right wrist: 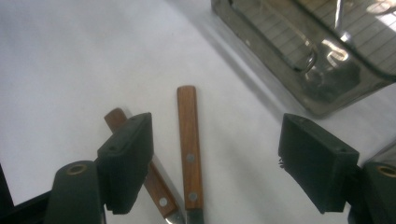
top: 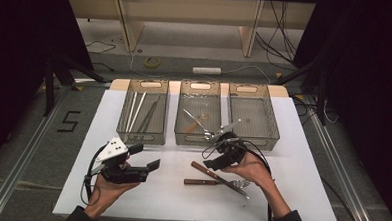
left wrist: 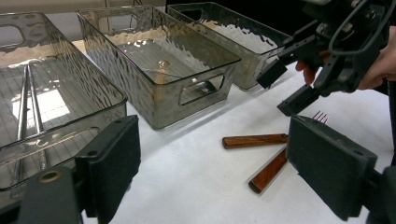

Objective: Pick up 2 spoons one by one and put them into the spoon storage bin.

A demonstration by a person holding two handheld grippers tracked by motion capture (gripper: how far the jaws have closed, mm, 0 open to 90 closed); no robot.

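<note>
Two wooden-handled utensils lie crossed on the white table [top: 292, 159]: a knife [top: 205, 169] and a fork [top: 201, 182]. My right gripper [top: 214, 154] hovers open just above their handles, nothing between its jaws. In the right gripper view the knife handle [right wrist: 189, 140] runs between the jaws of the right gripper [right wrist: 222, 161], and the fork handle [right wrist: 159, 196] is partly hidden behind the left jaw. My left gripper [top: 144, 157] is open and empty at the front left. In its own view the left gripper [left wrist: 219, 172] faces the knife [left wrist: 254, 140], the fork [left wrist: 268, 170] and the right gripper [left wrist: 286, 87].
Three clear bins stand in a row at the back. The left bin [top: 142, 134] holds long metal rods [top: 134, 110], the middle bin [top: 198, 138] a few utensils [top: 196, 119], and the right bin [top: 275, 134] looks bare. Cables lie on the floor beyond the table.
</note>
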